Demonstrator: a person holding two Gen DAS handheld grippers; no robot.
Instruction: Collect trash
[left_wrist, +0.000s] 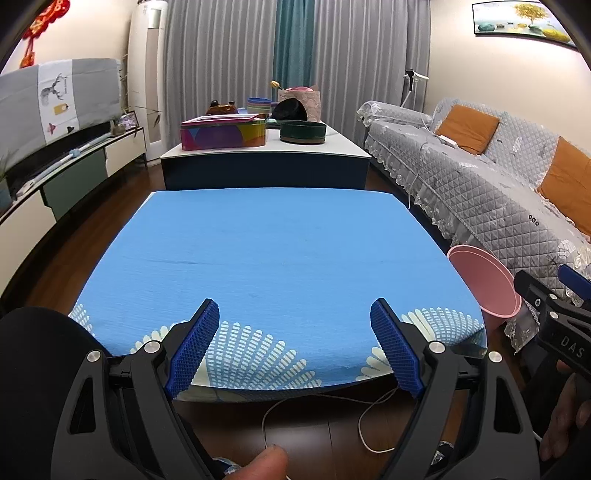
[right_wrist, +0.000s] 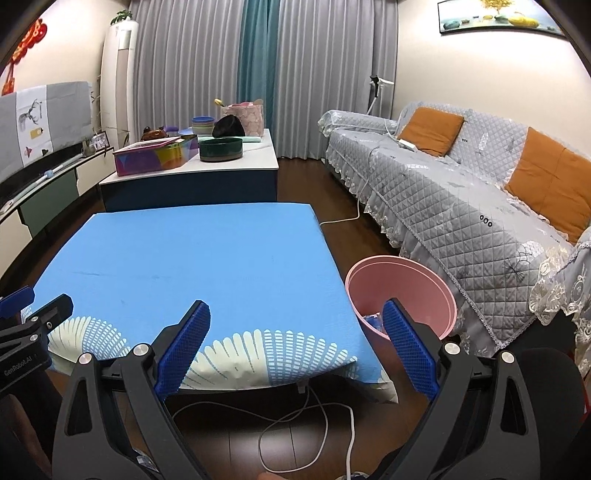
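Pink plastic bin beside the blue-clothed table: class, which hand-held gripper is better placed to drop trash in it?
Right hand-held gripper: the pink plastic bin sits just ahead of its right finger; both are empty.

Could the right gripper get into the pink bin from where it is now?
Probably yes: the right gripper is open and empty, and the pink bin stands open-topped just ahead beside the blue table, with nothing between.

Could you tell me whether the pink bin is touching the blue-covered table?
Cannot tell: in the right wrist view the pink bin meets the table edge, but no gap or contact shows plainly.

Bin (right_wrist: 402, 291) right of table (right_wrist: 184, 258); sofa (right_wrist: 461, 192) beyond.
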